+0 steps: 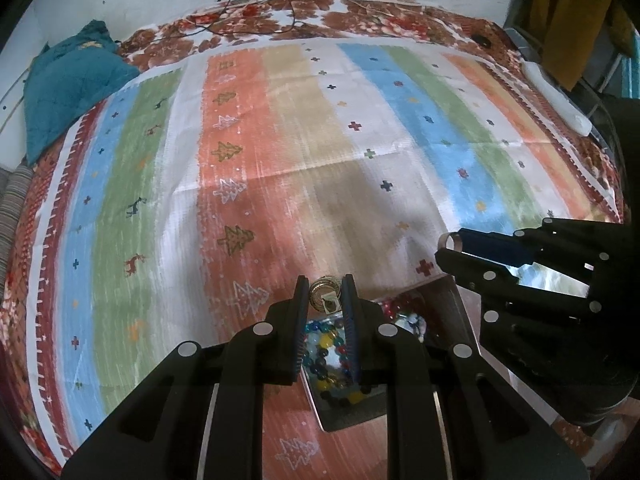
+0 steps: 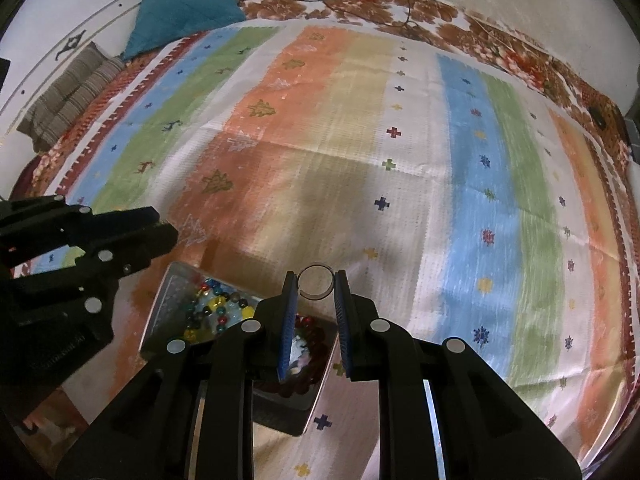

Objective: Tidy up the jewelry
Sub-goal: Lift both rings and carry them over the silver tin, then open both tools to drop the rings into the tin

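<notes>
My left gripper [image 1: 325, 294] is shut on a gold ring [image 1: 323, 295] with a small tag, held above a metal tray [image 1: 352, 416] of colourful beads [image 1: 328, 354]. My right gripper [image 2: 317, 282] is shut on a thin silver ring [image 2: 316, 281], held above the same tray [image 2: 168, 292], which holds the colourful beads [image 2: 216, 312] and a dark red bead bracelet [image 2: 310, 330]. The right gripper also shows in the left wrist view [image 1: 450, 246] with the silver ring [image 1: 449, 241] at its tips. The left gripper shows at the left of the right wrist view [image 2: 168, 226].
A striped, patterned cloth [image 1: 280, 140] covers the bed. A teal cushion [image 1: 68, 80] and a striped pillow [image 2: 68, 96] lie at the far left. Cables [image 1: 256, 20] run along the far edge. A white object [image 1: 560, 96] lies at the far right.
</notes>
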Demonstrator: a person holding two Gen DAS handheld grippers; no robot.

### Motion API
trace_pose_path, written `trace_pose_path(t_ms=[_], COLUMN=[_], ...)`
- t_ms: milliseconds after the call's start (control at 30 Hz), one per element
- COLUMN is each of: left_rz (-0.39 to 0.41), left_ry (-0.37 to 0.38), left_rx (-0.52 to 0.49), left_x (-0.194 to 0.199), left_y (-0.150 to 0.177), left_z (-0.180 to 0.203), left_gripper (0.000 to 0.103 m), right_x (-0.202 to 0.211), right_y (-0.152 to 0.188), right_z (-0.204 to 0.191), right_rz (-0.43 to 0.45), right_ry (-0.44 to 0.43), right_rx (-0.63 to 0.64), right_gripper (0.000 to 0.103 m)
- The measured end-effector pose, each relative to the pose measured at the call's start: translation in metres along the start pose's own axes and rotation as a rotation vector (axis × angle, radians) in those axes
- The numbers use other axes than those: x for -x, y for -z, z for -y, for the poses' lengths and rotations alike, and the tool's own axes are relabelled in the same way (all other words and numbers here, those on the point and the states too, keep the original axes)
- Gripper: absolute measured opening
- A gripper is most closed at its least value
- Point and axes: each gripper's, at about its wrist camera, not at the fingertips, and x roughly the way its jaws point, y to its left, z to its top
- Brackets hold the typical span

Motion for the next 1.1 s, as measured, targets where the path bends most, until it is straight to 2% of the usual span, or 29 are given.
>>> trace_pose_path(t_ms=[633, 700, 767, 900, 1100], left_rz=[0.036, 0.036, 0.04, 0.045, 0.056], left_ry=[0.033, 0.032, 0.026, 0.026, 0.045], left_rx=[0.003, 0.014, 0.029, 0.063, 0.076], left_x=[0.021, 0.021, 0.023, 0.028, 0.04], left_y=[0.018, 0.017, 0.018, 0.022, 0.036], left_z=[0.008, 0.007, 0.004, -0.005, -0.01], left_gripper=[0.016, 0.02, 0.022, 0.022, 0.03], right_x=[0.014, 0.013, 0.014, 0.019, 0.029], right_y=[0.017, 0.019, 0.02, 0.023, 0.035], right_z=[-0.013, -0.012, -0.01, -0.003, 0.0], right_rz=[0.017, 0.011, 0.008, 0.015, 0.02], right_ry=[-0.054, -0.049, -0.045, -0.043, -0.038], right_rx=[-0.01, -0.011, -0.02, -0.04, -0.05], right_gripper=[0.02, 0.022, 0.031, 0.033, 0.044])
